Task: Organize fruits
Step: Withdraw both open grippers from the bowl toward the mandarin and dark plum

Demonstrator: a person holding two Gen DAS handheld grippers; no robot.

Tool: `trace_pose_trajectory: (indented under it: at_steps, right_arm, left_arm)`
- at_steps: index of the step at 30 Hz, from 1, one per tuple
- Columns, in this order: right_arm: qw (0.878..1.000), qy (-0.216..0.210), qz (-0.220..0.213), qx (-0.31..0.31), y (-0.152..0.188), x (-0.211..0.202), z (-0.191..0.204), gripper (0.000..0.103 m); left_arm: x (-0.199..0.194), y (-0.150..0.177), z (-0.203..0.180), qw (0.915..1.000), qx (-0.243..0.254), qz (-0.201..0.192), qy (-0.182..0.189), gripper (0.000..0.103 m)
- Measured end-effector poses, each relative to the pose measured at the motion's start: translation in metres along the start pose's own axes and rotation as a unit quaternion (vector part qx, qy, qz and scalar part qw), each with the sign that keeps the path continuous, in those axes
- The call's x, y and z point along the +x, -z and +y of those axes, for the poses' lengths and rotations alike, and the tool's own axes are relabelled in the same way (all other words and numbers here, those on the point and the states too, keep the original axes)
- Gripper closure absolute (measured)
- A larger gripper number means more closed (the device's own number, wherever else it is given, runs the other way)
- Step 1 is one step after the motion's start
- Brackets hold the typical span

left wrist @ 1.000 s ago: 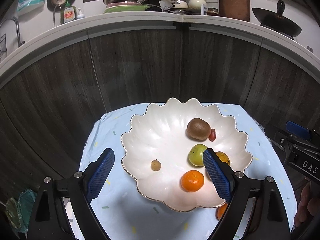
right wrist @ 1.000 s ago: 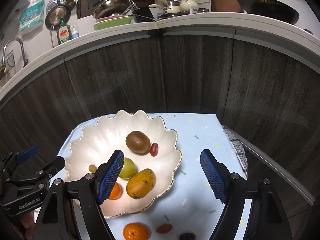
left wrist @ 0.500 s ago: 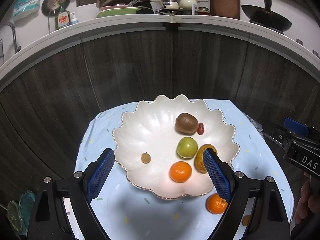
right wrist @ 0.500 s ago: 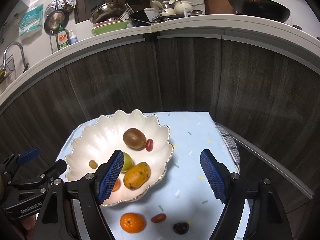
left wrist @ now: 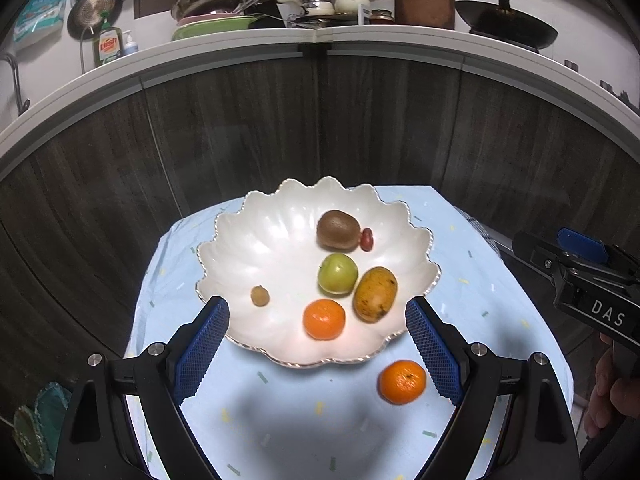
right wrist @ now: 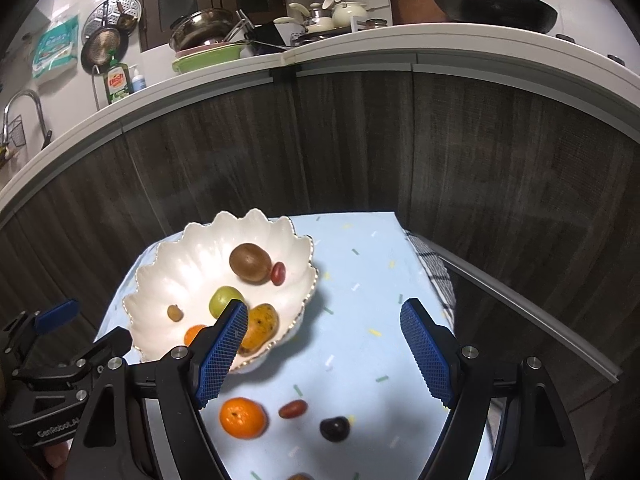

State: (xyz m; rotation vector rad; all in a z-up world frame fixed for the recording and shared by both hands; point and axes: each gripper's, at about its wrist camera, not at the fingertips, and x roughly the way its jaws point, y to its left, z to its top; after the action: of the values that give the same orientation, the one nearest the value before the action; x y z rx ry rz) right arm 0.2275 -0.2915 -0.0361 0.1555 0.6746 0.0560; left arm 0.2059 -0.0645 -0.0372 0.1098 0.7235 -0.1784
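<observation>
Both the left gripper [left wrist: 316, 344] and the right gripper [right wrist: 324, 350] hang above the desk [right wrist: 360, 280] with jaws spread wide, holding nothing. The scalloped white bowl [left wrist: 256, 240] holds a kiwi [left wrist: 337, 229], green apple [left wrist: 337, 273], mango [left wrist: 375, 294] and one tangerine [left wrist: 324, 318]. Outside it, on the blue cloth, lie a second tangerine [right wrist: 242, 417], a red date [right wrist: 293, 408] and a dark plum [right wrist: 335, 428], nothing blocking them.

Between the spread fingers of the left gripper [left wrist: 316, 344] sits a white bowl [left wrist: 256, 240] of fruit, with one orange [left wrist: 402, 382] just inside the right finger.
</observation>
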Motion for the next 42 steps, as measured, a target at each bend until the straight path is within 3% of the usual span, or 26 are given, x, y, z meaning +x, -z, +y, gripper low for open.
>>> trace_pose_trajectory:
  at_steps: [15, 32, 38, 42]
  right_arm:
    - [1.000, 0.004, 0.019, -0.008, 0.028, -0.005, -0.019, 0.024]
    - [0.997, -0.014, 0.067, -0.026, 0.065, 0.017, -0.026, 0.024]
    - [0.996, -0.024, 0.085, -0.033, 0.075, 0.028, -0.027, 0.024]
    - [0.994, -0.034, 0.100, -0.040, 0.081, 0.037, -0.027, 0.024]
  left_arm:
    - [-0.001, 0.028, -0.032, 0.9989, 0.035, 0.017, 0.026, 0.013]
    - [0.020, 0.059, -0.049, 0.9951, 0.058, 0.058, 0.054, 0.013]
    - [0.035, 0.069, -0.056, 0.9928, 0.067, 0.075, 0.065, 0.023]
    - [0.045, 0.075, -0.059, 0.9916, 0.067, 0.086, 0.069, 0.024]
